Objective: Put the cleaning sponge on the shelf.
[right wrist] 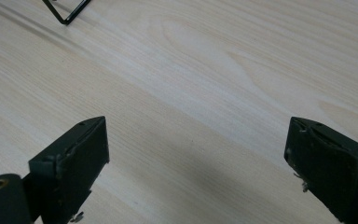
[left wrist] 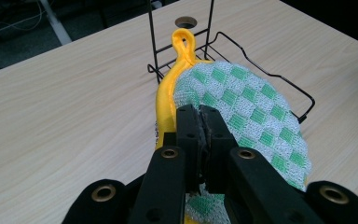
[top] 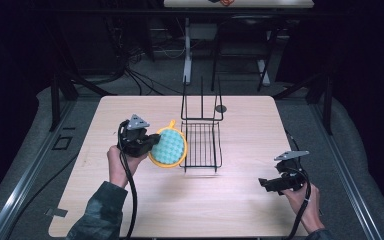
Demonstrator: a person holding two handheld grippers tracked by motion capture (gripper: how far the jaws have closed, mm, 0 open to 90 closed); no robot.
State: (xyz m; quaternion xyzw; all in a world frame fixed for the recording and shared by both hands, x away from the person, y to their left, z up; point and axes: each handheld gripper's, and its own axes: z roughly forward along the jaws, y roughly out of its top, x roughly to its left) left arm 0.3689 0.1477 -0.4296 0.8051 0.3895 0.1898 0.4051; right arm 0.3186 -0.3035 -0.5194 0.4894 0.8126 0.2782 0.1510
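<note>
Between the left gripper's (left wrist: 201, 122) fingers: the potholder (left wrist: 242, 107).

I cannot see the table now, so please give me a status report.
Left gripper shut on pot holder, beside wire rack. Right gripper open, nothing between the jaws. Nothing in the way.

Before me the pale wooden counter (top: 130, 200) carries a black wire rack (top: 201, 145) standing near its middle, beside a small round hole (top: 221, 108).
</note>
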